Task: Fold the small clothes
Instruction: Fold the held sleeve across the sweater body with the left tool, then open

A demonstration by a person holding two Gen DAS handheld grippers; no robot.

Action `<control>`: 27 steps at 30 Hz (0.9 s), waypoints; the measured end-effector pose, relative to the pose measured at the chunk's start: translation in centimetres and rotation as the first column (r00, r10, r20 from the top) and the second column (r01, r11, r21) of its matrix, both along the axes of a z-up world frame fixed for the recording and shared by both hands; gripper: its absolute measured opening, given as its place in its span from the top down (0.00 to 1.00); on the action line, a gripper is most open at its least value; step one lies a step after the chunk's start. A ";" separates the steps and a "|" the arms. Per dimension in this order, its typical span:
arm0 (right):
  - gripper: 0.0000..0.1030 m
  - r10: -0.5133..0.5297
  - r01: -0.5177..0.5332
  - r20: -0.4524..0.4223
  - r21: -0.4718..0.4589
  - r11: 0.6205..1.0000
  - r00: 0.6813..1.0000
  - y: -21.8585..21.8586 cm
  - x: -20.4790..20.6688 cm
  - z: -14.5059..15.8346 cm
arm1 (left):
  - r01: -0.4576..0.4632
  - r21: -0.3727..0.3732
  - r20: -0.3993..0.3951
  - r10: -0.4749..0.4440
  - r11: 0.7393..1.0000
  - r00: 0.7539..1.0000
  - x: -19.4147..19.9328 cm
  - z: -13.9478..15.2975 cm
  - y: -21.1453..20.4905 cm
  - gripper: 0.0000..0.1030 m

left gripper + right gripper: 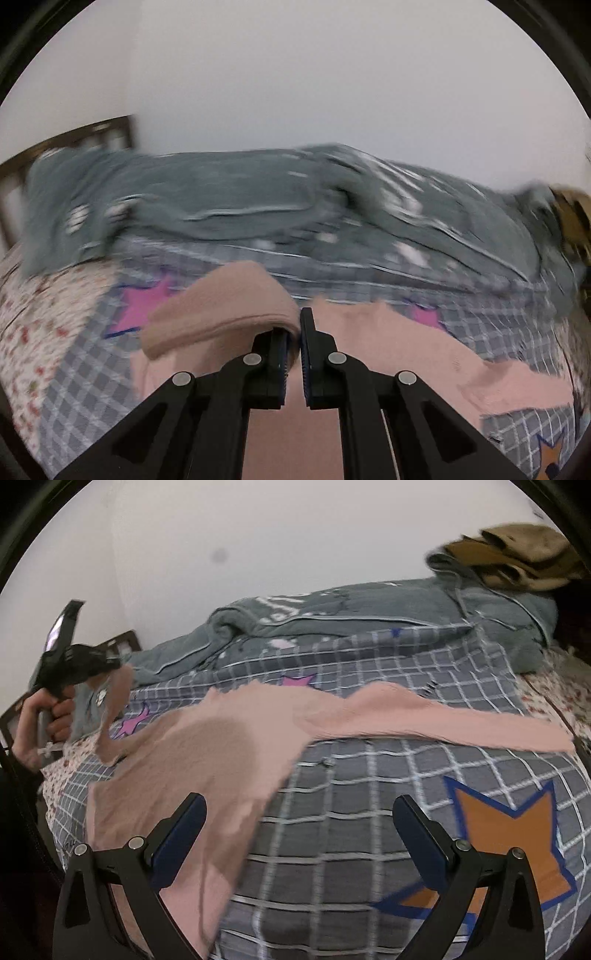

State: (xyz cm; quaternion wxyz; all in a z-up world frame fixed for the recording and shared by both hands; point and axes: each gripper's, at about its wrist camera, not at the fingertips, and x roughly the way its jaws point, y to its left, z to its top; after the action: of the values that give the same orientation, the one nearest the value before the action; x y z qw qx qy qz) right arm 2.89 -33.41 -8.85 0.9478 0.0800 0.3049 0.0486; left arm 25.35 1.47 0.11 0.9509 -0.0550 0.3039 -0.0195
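A pink long-sleeved top lies spread on a grey checked bedcover. My left gripper is shut on the cuff of one pink sleeve, which folds over above the rest of the top. In the right wrist view that same left gripper is held by a hand at the far left, with the sleeve hanging lifted from it. The other sleeve stretches out flat to the right. My right gripper stands open above the top's edge and the bedcover, holding nothing.
A rumpled grey-green blanket lies along the wall side of the bed. A brown bundle of cloth sits at the far right. A dark wooden headboard stands at the left, and a floral sheet shows at the bed's edge.
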 end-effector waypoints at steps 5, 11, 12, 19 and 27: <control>0.03 -0.030 0.031 -0.032 0.041 0.999 0.999 -2.7 -0.9 -0.8 | 0.166 0.003 -0.085 -0.166 0.986 0.983 1.0 -3.7 -9.9 0.93; 0.03 -0.015 0.015 -0.005 0.039 0.999 1.000 -3.4 -2.6 -0.2 | 0.269 0.044 -0.196 -0.256 0.962 0.947 0.4 -9.3 -16.7 0.93; 0.03 -0.009 0.009 0.000 0.036 0.999 1.000 -3.4 -2.8 0.0 | 0.282 0.058 -0.212 -0.264 0.958 0.941 0.1 -9.9 -17.3 0.93; 0.03 0.015 -0.014 -0.020 0.053 0.998 1.000 -3.2 -2.2 -0.4 | 0.303 0.076 -0.257 -0.275 0.950 0.927 -0.7 -10.1 -16.6 0.29; 0.03 0.084 -0.078 -0.031 0.168 0.983 0.996 -1.2 -1.3 -1.0 | 0.157 0.119 -0.177 -0.135 0.980 0.975 -1.1 -7.7 -6.5 0.23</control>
State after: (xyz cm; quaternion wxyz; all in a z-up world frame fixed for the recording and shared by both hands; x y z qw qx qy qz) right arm 1.62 -34.60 -9.82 0.9290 0.1475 0.3207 0.1110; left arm 24.22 -5.02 -7.59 0.9195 0.0293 0.3867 -0.0645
